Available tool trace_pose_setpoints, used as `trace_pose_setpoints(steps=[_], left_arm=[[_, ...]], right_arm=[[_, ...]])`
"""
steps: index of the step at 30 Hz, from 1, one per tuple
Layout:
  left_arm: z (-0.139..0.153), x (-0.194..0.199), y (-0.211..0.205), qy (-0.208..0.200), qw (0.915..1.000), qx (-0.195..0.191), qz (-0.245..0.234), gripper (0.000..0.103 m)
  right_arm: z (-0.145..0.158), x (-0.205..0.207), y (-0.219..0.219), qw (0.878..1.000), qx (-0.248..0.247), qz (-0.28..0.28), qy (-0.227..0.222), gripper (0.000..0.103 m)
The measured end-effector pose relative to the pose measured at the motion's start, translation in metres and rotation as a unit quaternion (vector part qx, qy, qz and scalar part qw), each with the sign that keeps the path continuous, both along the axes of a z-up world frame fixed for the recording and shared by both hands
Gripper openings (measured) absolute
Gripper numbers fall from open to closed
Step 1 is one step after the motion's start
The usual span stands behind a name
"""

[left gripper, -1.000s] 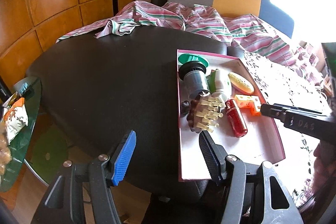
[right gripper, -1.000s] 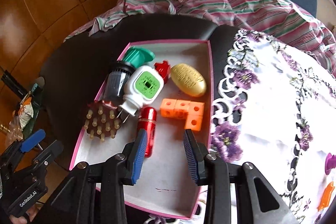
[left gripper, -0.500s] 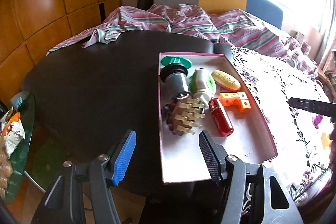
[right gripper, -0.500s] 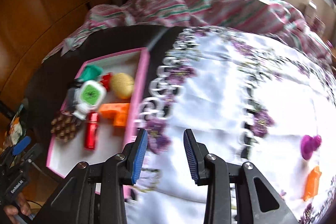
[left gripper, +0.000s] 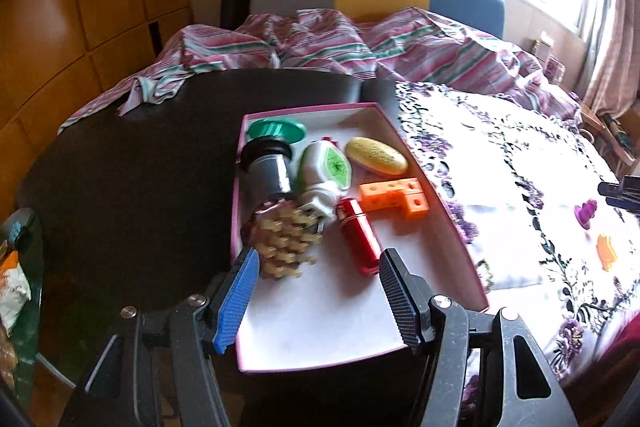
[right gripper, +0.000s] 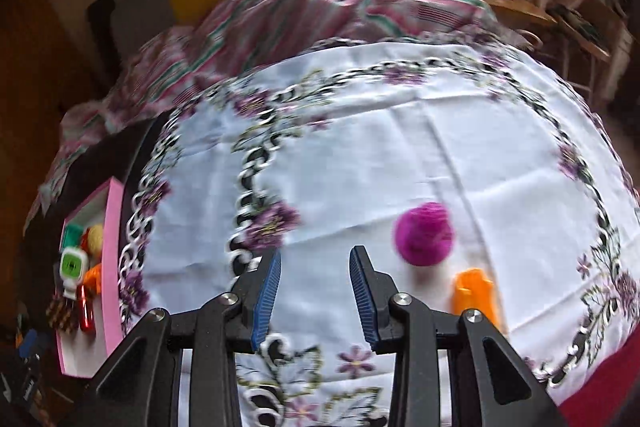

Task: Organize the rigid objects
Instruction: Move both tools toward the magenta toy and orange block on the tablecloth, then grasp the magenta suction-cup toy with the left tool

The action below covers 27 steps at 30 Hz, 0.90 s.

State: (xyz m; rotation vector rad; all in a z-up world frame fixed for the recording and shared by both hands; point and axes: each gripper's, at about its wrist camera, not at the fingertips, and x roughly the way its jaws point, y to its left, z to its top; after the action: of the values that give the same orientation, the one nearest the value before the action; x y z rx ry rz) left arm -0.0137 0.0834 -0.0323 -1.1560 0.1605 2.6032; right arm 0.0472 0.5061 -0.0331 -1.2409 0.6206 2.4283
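Floral cloth covers the desk (right gripper: 400,155) under your right tongs (right gripper: 314,301), which hang open and empty. Just right of them lies the orange piece (right gripper: 474,293), with the purple toy (right gripper: 424,233) a little beyond; both look like light, stiff plastic (blurred, so shape is unclear). Pinch the purple one across its middle. Your left tongs (left gripper: 316,291) gape, empty, over the pink box (left gripper: 452,223) holding the sorted things.
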Motion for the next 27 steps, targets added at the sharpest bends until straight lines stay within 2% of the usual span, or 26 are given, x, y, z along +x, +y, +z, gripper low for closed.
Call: trace_pose_setpoints(steps=[7,10,12,16,19,22,25,27], left_arm=[[0.007,-0.002,0.037,0.004,0.9987,-0.001,-0.05,0.063],[0.009,-0.004,0.061,-0.002,0.9967,0.004,-0.081,0.063],[0.01,-0.004,0.077,-0.005,0.995,0.007,-0.1,0.063],[0.006,0.001,0.118,-0.019,0.9878,0.012,-0.154,0.063],[-0.003,0.007,0.153,-0.039,0.979,0.009,-0.2,0.063],[-0.012,0.013,0.181,-0.051,0.972,-0.001,-0.229,0.063],[-0.019,0.018,0.206,-0.057,0.9656,-0.014,-0.254,0.063],[-0.022,0.019,0.219,-0.062,0.9613,-0.016,-0.268,0.064]], right_arm=[[-0.004,0.045,0.056,0.995,-0.052,-0.079,0.025,0.036],[-0.012,0.063,0.075,0.985,-0.115,-0.114,0.063,0.036],[-0.01,0.071,0.08,0.979,-0.129,-0.13,0.092,0.036],[-0.004,0.08,0.081,0.971,-0.14,-0.134,0.137,0.036],[-0.003,0.087,0.084,0.965,-0.15,-0.141,0.161,0.036],[-0.01,0.09,0.091,0.961,-0.166,-0.16,0.15,0.036],[-0.022,0.084,0.096,0.963,-0.181,-0.172,0.105,0.036],[-0.024,0.082,0.096,0.964,-0.175,-0.178,0.091,0.036]])
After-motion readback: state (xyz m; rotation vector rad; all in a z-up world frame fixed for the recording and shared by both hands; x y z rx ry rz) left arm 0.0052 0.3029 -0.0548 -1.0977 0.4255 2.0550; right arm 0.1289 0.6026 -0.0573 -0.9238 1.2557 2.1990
